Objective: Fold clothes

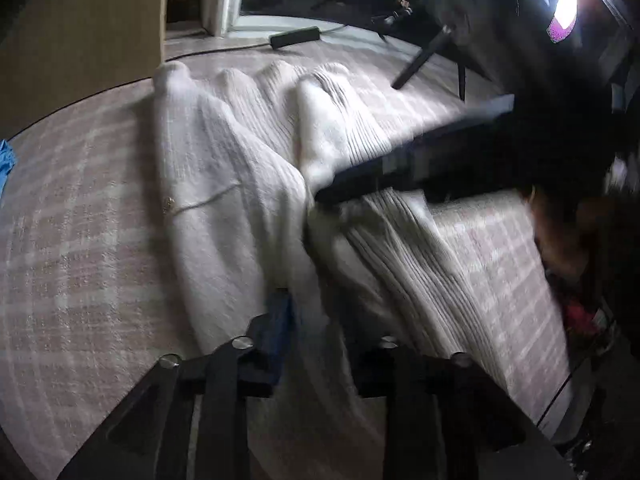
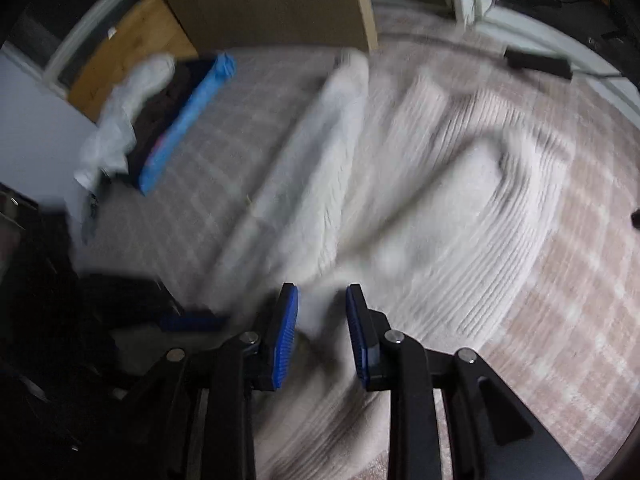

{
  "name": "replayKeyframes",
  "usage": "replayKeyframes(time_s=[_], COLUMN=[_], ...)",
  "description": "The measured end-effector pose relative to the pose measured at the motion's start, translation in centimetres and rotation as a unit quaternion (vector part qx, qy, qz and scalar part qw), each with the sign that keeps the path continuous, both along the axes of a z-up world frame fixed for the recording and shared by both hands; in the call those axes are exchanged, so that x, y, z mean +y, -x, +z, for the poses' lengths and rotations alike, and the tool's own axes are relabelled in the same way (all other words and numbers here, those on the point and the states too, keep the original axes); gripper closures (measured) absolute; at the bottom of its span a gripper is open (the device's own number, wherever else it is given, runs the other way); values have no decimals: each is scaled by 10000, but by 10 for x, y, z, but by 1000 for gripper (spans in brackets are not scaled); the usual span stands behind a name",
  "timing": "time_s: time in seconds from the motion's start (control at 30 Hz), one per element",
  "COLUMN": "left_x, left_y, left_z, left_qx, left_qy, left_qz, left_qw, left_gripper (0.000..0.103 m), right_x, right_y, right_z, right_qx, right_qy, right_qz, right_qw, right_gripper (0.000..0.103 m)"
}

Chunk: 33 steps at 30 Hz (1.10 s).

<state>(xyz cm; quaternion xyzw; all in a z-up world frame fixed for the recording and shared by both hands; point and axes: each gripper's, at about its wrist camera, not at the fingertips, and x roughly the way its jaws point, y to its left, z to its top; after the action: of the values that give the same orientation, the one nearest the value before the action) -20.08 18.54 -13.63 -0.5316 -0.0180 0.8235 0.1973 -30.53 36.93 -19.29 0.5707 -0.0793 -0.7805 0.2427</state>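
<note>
White knit garment [image 1: 240, 184] lies bunched between both grippers' fingers on rug [image 1: 80, 240].

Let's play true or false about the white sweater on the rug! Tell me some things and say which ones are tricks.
1. The sweater is white and ribbed. True.
2. The sweater lies on a bare wooden table. False: it lies on a pale checked rug.
3. The right gripper has white cloth between its blue pads. True.
4. The sweater is already folded into a neat square. False: it is still spread out and rumpled.
5. A long blue thing lies at the rug's far edge in the right wrist view. True.
</note>
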Motion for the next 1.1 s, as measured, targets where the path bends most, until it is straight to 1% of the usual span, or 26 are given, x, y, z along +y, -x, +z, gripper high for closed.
replayKeyframes(time_s=[0.03, 0.07, 0.1, 0.13, 0.2, 0.23, 0.27, 0.3, 0.33, 0.4, 0.43, 0.5, 0.57, 0.6, 0.63, 0.7, 0.77, 0.83, 0.87, 0.93, 1.0, 1.1], left_x=[1, 1, 2, 3, 7, 9, 11, 13, 15, 19, 20, 14, 1, -7, -16, -34, -53, -71, -78, -72, -59, -35], left_y=[-4, -7, -10, -11, -9, -7, -6, -6, -6, -8, -8, -9, -15, -21, -31, -53, -77, -102, -114, -130, -147, -174], left_z=[4, 8, 11, 10, 3, -2, -6, -10, -12, -14, -14, -10, 0, 7, 17, 35, 49, 58, 61, 59, 53, 41], left_qx=[102, 199, 296, 285, 186, 117, 83, 56, 86, 174, 189, 83, -43, -74, -28, 45, 44, -47, -101, -175, -295, -460], left_qy=[3, -7, -17, 39, 142, 166, 177, 184, 220, 304, 300, 146, -97, -232, -285, -317, -290, -391, -438, -413, -528, -714], left_qz=[29, 55, 82, 90, 105, 115, 117, 117, 106, 82, 86, 173, 315, 383, 421, 496, 589, 584, 566, 360, -11, -642], left_qw=[9999, 9998, 9995, 9995, 9997, 9997, 9997, 9997, 9997, 9994, 9993, 9997, 9994, 9990, 9987, 9983, 9978, 9975, 9974, 9983, 9982, 9943], left_gripper=[68, 60, 56, 56, 56, 56, 56, 56, 56, 56, 56, 56, 56, 56, 56, 55, 55, 55, 55, 55, 55, 55], right_x=[3, 5, 7, 5, -8, -16, -24, -32, -40, -58, -64, -67, -57, -46, -33, -6, 19, 42, 43, 45, 27, -12], right_y=[10, 19, 29, 42, 66, 77, 88, 98, 103, 115, 118, 117, 106, 94, 78, 37, -8, -60, -88, -145, -203, -270], right_z=[7, 13, 19, 19, 13, 9, 5, 1, -7, -27, -34, -29, -13, 2, 17, 50, 71, 88, 89, 88, 77, 46], right_qx=[115, 230, 338, 410, 501, 533, 564, 586, 566, 535, 541, 616, 481, 535, 623, 833, 960, 1035, 960, 808, 634, 273], right_qy=[8, 17, 41, 120, 99, 70, 41, -17, -196, -601, -643, -709, -591, -319, -71, 240, 319, 397, 409, 422, 327, 236], right_qz=[-85, -171, -248, -298, -346, -327, -308, -282, -223, -115, -60, -23, -116, -211, -284, -439, -676, -923, -962, -1036, -1065, -1145], right_qw=[9999, 9996, 9991, 9986, 9981, 9980, 9979, 9979, 9980, 9967, 9964, 9956, 9970, 9978, 9976, 9953, 9926, 9895, 9899, 9904, 9918, 9928], right_gripper=[72, 60, 55, 52, 52, 54, 66, 74, 79, 79, 78, 77, 77, 77, 77, 76, 76, 76, 76, 76, 76, 76])
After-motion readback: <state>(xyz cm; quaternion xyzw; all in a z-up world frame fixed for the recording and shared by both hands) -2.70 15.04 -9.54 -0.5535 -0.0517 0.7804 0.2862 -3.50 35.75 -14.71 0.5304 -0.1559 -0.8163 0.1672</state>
